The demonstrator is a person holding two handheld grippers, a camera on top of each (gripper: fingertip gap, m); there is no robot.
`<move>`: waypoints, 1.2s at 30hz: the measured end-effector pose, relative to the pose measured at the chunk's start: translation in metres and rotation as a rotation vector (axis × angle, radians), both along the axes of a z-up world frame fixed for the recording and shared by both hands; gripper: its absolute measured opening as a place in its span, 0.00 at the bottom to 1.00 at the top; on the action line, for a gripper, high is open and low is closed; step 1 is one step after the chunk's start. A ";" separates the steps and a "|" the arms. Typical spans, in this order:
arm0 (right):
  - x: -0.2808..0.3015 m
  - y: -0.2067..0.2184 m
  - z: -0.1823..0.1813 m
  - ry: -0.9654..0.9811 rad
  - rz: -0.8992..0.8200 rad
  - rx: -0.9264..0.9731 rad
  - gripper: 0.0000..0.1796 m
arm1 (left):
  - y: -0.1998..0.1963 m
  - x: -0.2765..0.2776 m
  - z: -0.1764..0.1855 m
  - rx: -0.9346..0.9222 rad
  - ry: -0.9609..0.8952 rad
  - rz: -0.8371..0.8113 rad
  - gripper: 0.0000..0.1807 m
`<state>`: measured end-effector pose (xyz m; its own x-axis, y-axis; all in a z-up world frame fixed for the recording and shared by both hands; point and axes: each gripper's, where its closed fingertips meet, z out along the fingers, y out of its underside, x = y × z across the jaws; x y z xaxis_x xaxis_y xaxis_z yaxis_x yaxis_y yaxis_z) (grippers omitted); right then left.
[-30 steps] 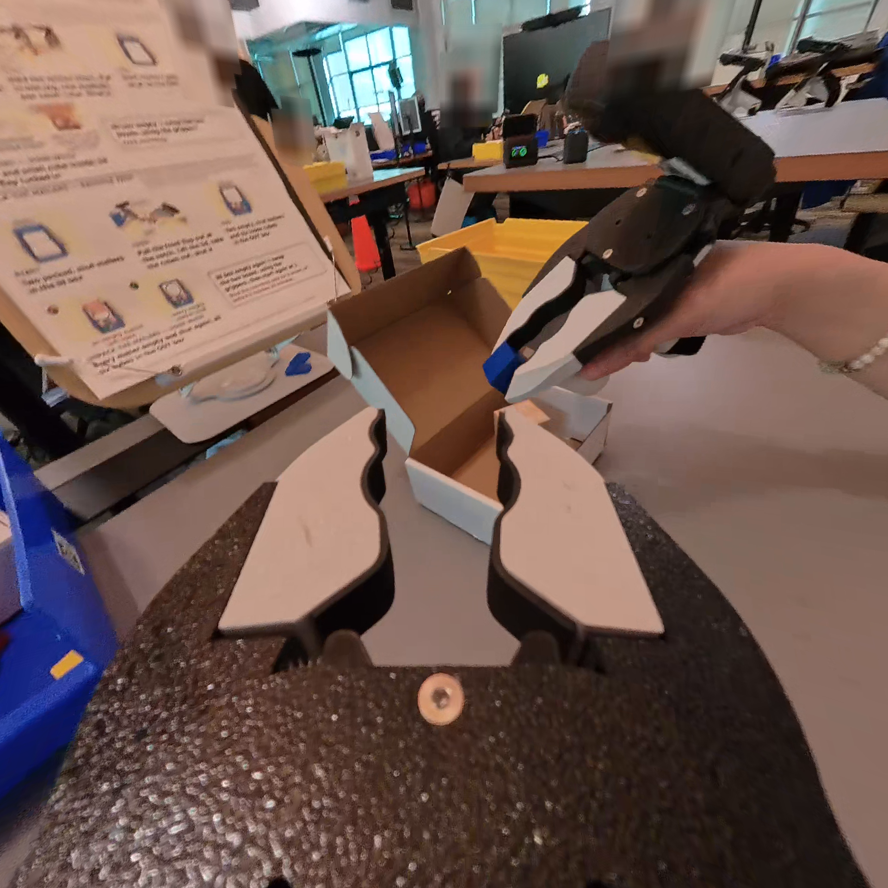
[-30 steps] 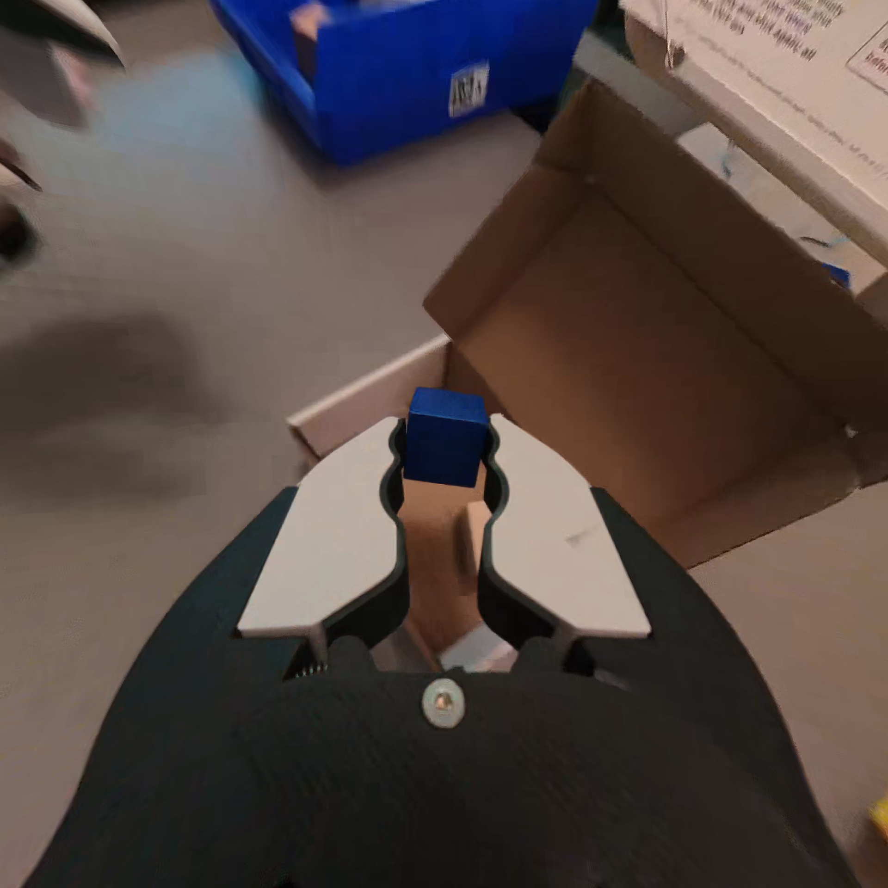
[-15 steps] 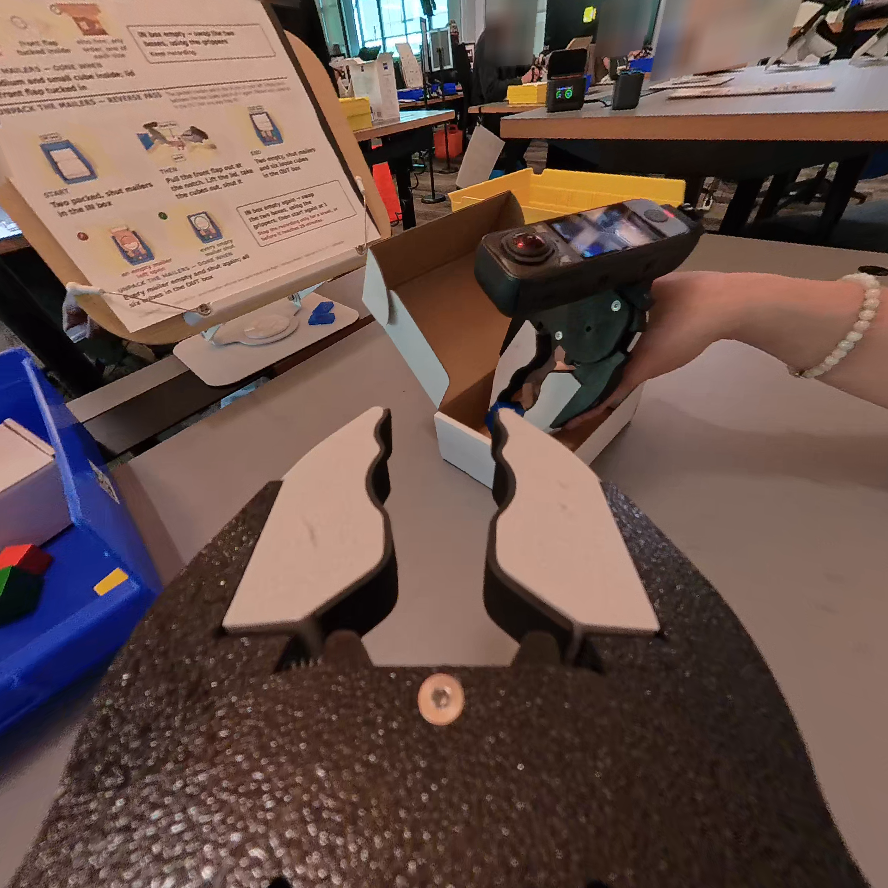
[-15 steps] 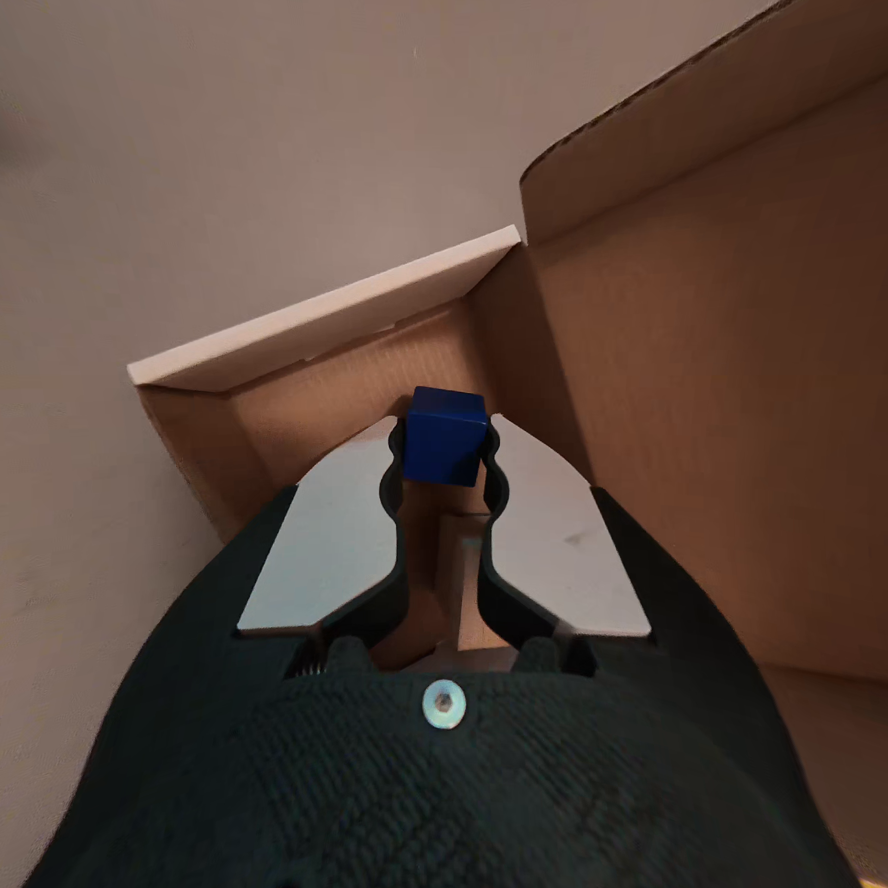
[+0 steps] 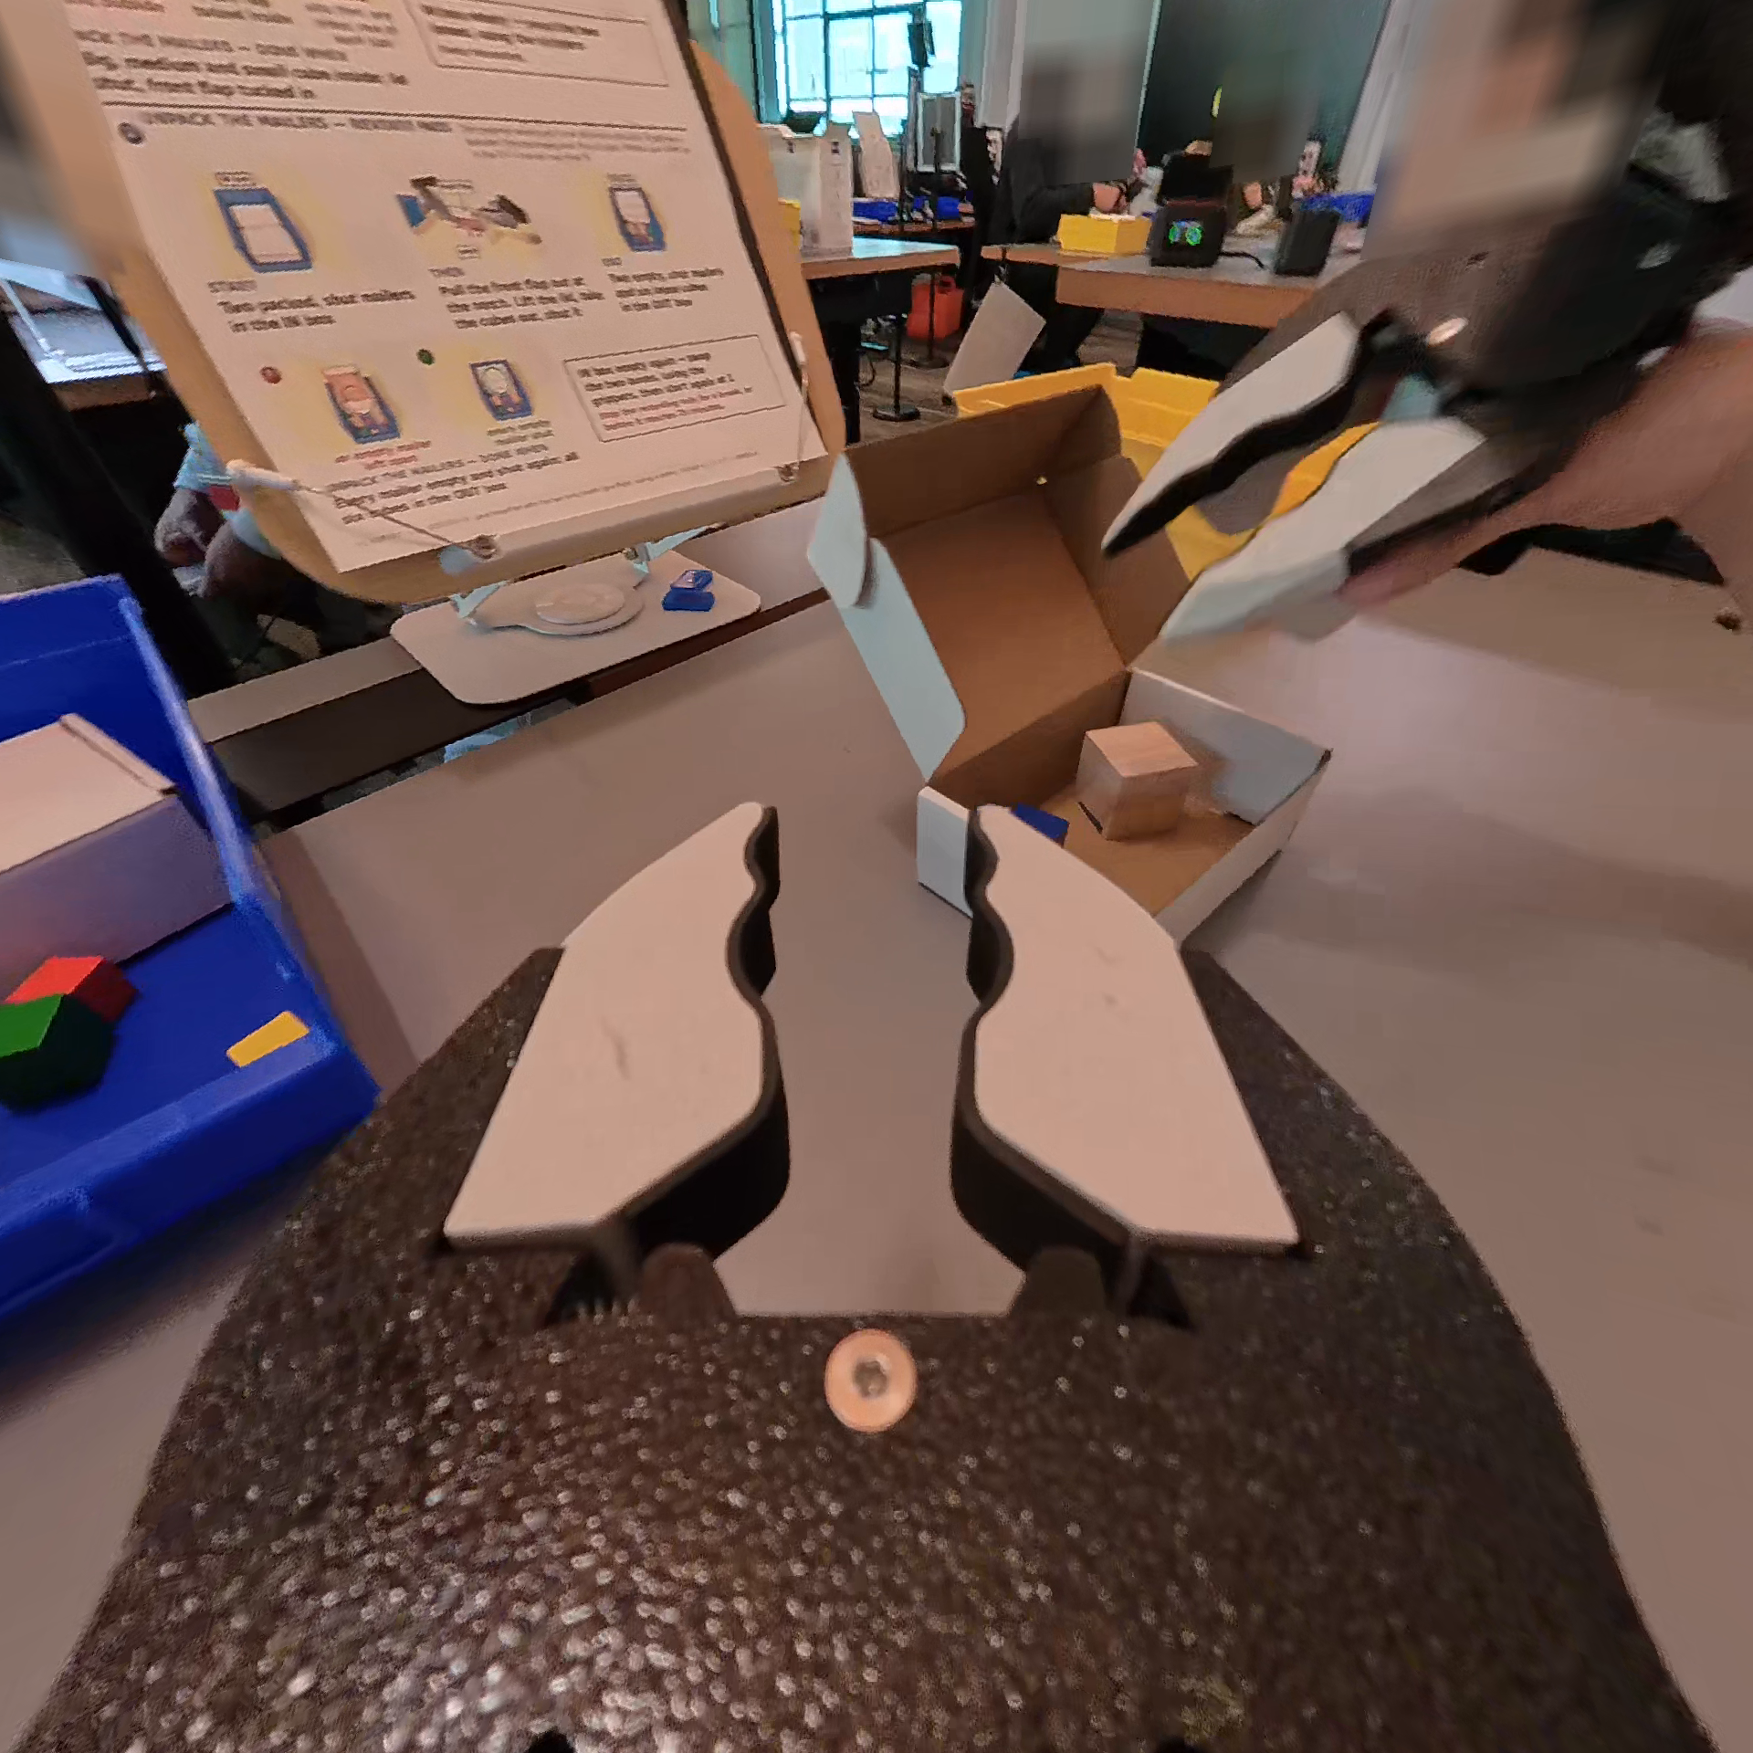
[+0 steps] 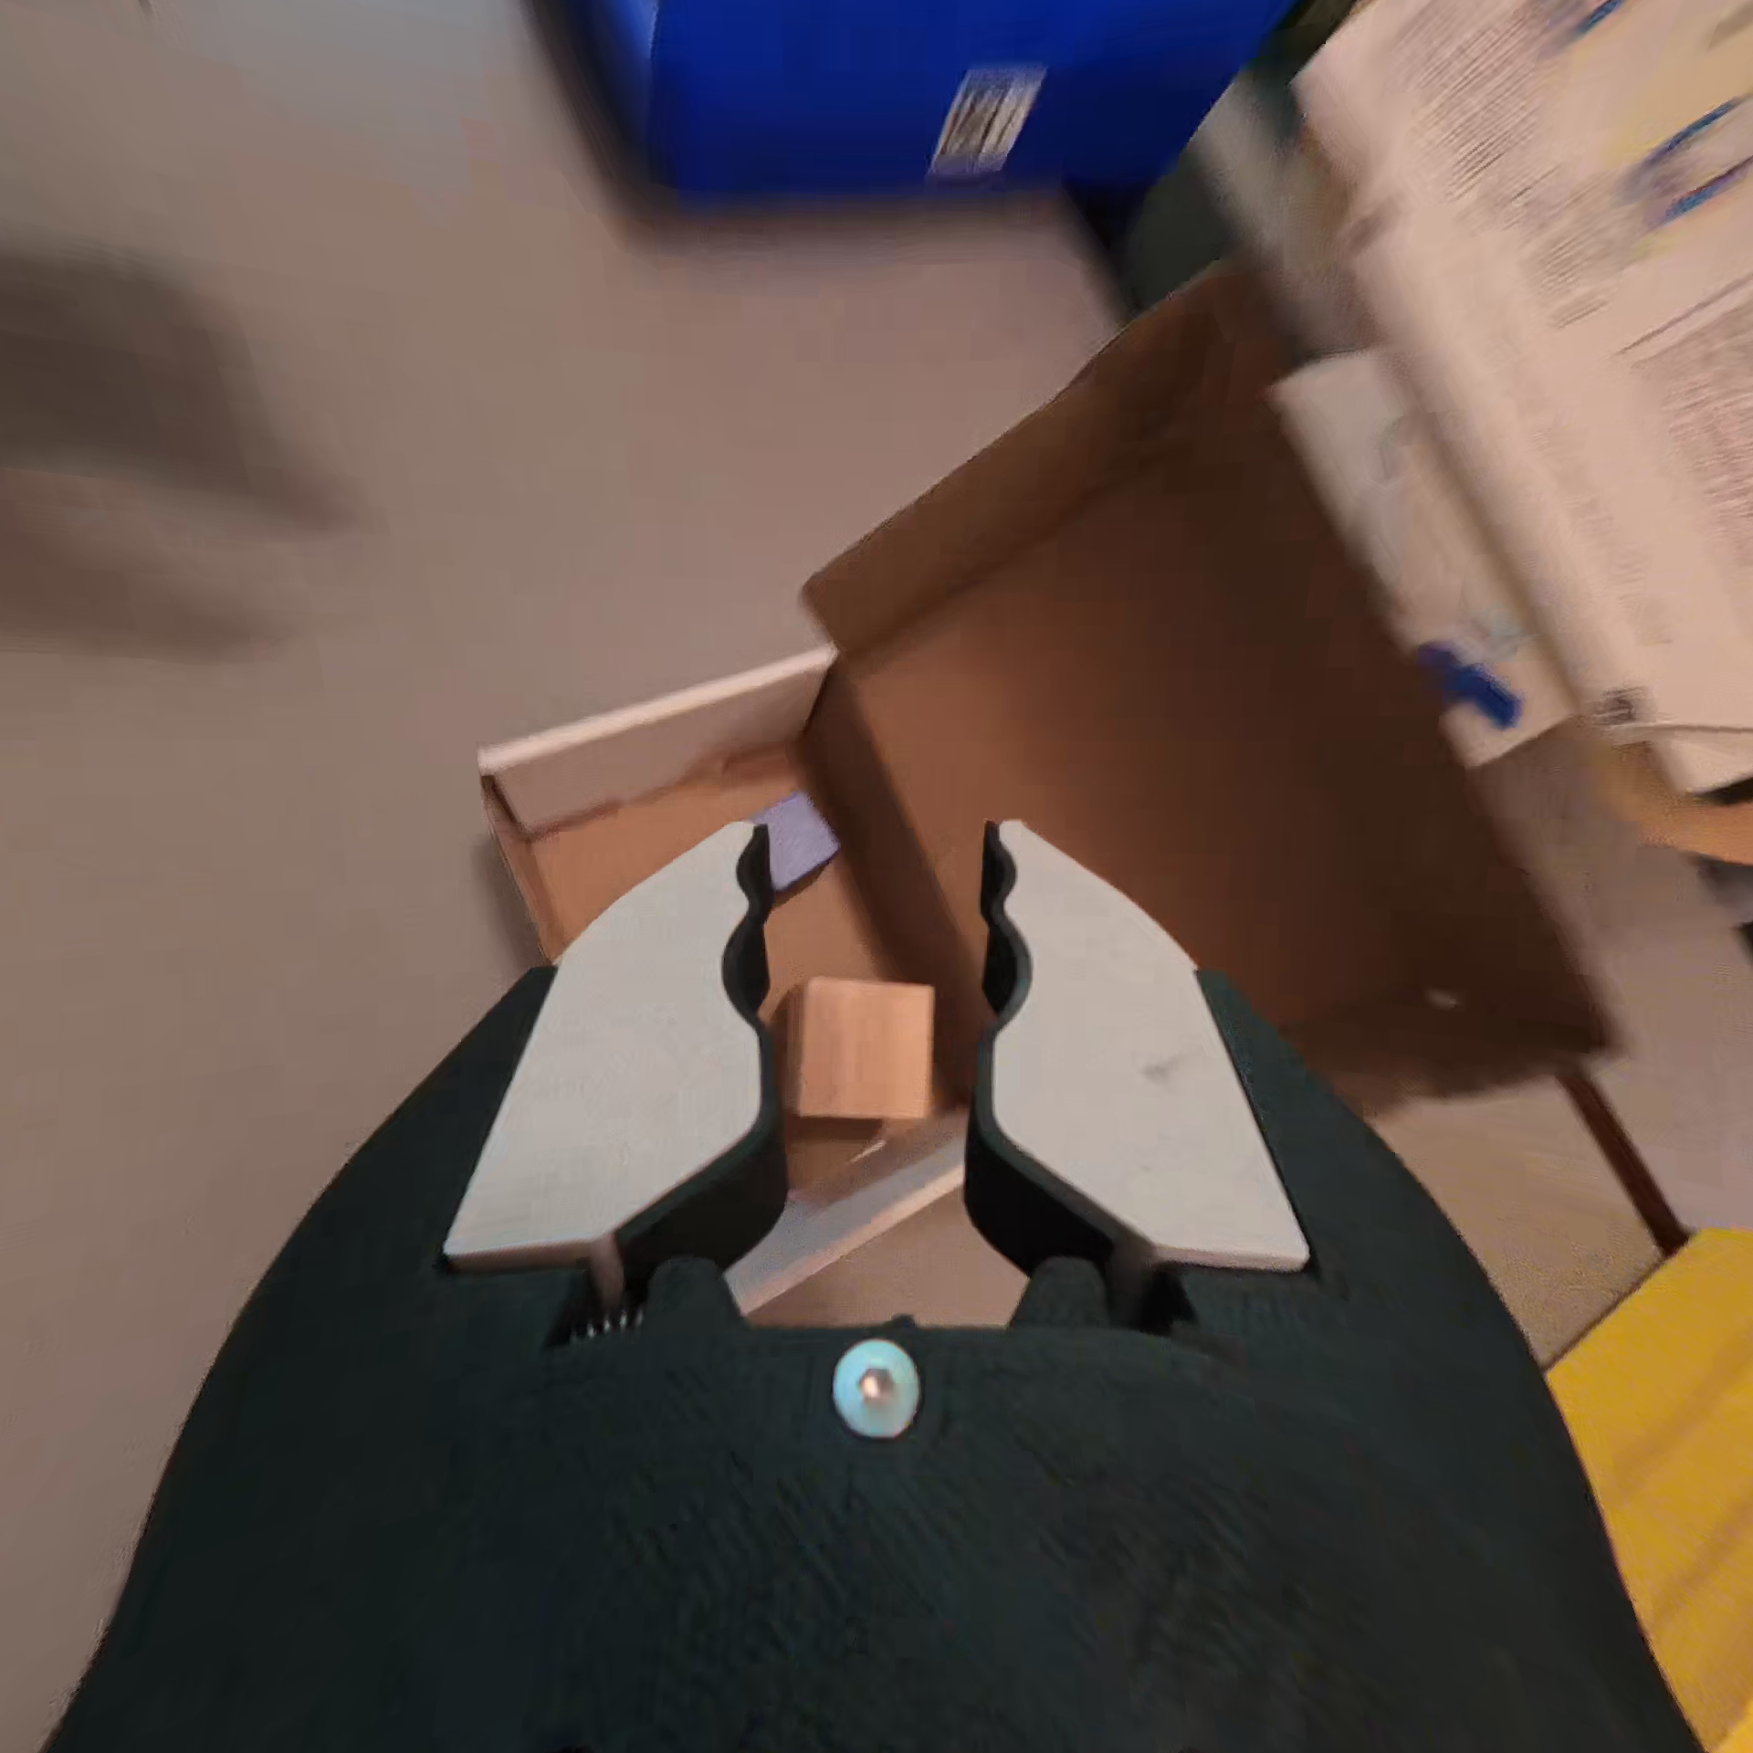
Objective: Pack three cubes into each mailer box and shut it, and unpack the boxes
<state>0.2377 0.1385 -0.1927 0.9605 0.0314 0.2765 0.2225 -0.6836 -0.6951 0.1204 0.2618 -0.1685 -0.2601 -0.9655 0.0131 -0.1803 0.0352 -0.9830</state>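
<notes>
An open white mailer box (image 5: 1224, 759) with a brown inside stands on the grey table, its lid (image 5: 996, 607) raised. Inside lie a wooden cube (image 5: 1138, 778) and a small blue cube (image 5: 1042, 821). My left gripper (image 5: 868, 825) is open and empty, just in front of the box's near corner. My right gripper (image 5: 1138, 588) is open and empty above the box. In the right wrist view my right gripper (image 6: 871, 835) looks down on the box wall (image 6: 655, 735), with the wooden cube (image 6: 858, 1048) between the fingers and the blue cube (image 6: 797, 839) farther in.
A blue bin (image 5: 171, 1091) at the left holds a shut white mailer box (image 5: 85, 854), a red cube (image 5: 71, 982) and a green cube (image 5: 33, 1029). An instruction board (image 5: 427, 275) on a stand leans behind the box. A yellow bin (image 5: 1138, 398) sits beyond. One gripper's finger ends stand about 20 cm off the other's.
My right gripper has opened and let the blue cube go into the box, then risen out of the box. My left gripper has stayed open near the box.
</notes>
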 end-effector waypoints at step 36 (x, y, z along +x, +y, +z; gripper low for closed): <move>0.001 -0.134 -0.026 0.119 -0.256 0.349 0.45 | 0.202 0.064 -0.114 0.257 1.357 0.061 0.28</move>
